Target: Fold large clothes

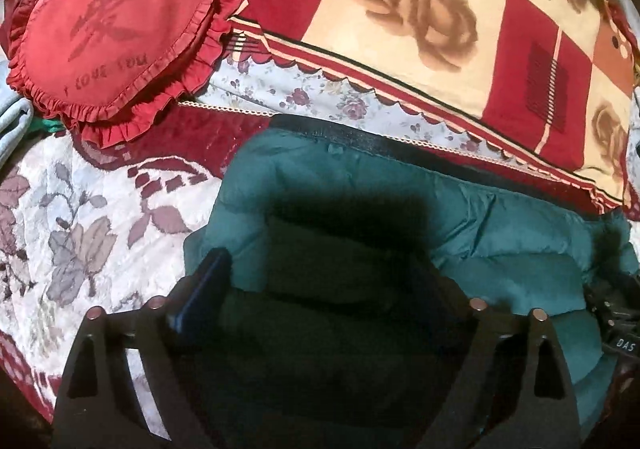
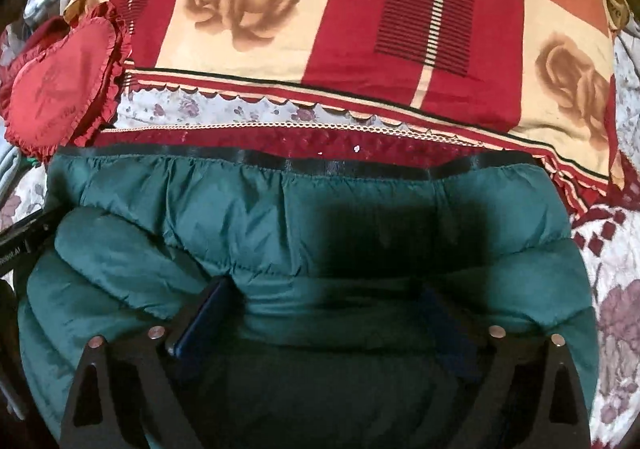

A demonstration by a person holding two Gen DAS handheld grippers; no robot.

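1. Jacket (image 2: 360,209), a green quilted puffer, lies folded into a thick bundle on a floral bedspread (image 1: 80,209), its dark elastic hem (image 2: 360,165) toward the pillows.
2. It looks light and springy, with a slick shell; padded tubes would likely slip and puff back open, so the firmer hem band or a stitched seam seems the surest place to take hold.
3. Left gripper (image 1: 320,273) hangs over the bundle's left part, fingers spread wide with nothing between them.
4. Right gripper (image 2: 328,297) hovers above the middle, jaws likewise apart; whether the tips touch the fabric cannot be told.
5. Count: one jacket, two grippers, one large rose-print pillow (image 2: 320,29), one red heart cushion (image 1: 112,29); a pale cloth (image 1: 12,121) shows at the left edge.
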